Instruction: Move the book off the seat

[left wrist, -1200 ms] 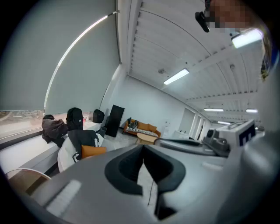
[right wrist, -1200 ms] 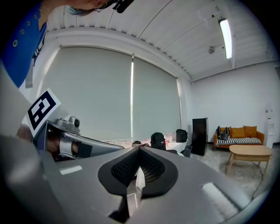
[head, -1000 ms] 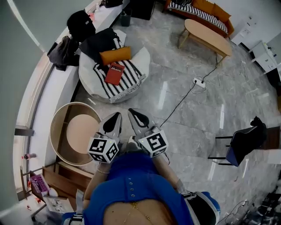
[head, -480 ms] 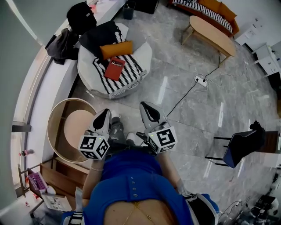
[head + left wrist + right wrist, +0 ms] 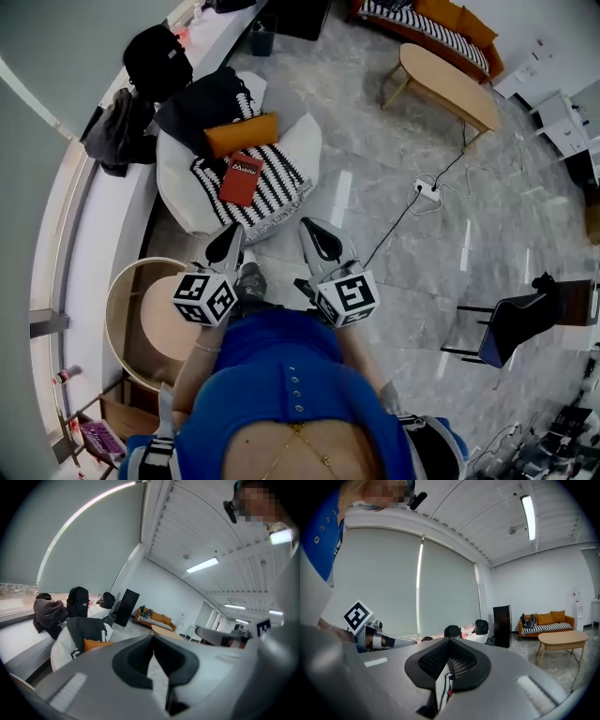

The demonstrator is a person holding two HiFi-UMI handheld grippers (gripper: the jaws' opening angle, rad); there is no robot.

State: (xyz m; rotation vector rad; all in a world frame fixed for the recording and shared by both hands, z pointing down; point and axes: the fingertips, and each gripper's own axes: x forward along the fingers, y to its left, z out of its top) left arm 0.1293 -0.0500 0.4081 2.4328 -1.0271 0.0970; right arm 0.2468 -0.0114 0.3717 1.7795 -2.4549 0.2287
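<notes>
A red book (image 5: pixel 240 178) lies on a black-and-white striped throw over a round white seat (image 5: pixel 292 141), just below an orange cushion (image 5: pixel 244 134). Both grippers hang in front of the person, short of the seat's near edge. My left gripper (image 5: pixel 233 235) is shut and empty, its tip near the striped throw's fringe. My right gripper (image 5: pixel 309 227) is also shut and empty, to the right of the left one. In the left gripper view the seat (image 5: pixel 61 646) and cushion (image 5: pixel 96 644) show above the closed jaws. The book is hidden in both gripper views.
A round wooden side table (image 5: pixel 127 291) stands left of the person. Dark bags (image 5: pixel 155 58) and clothing (image 5: pixel 117 131) lie on the window ledge and seat back. A power strip (image 5: pixel 427 185) with cable crosses the floor; an oval wooden table (image 5: pixel 445 84), sofa (image 5: pixel 441 28) and dark chair (image 5: pixel 511 323) stand further off.
The person has stepped toward the seat. Both grippers have moved forward, and their tips now lie close to the seat's near edge. The jaws stay shut.
</notes>
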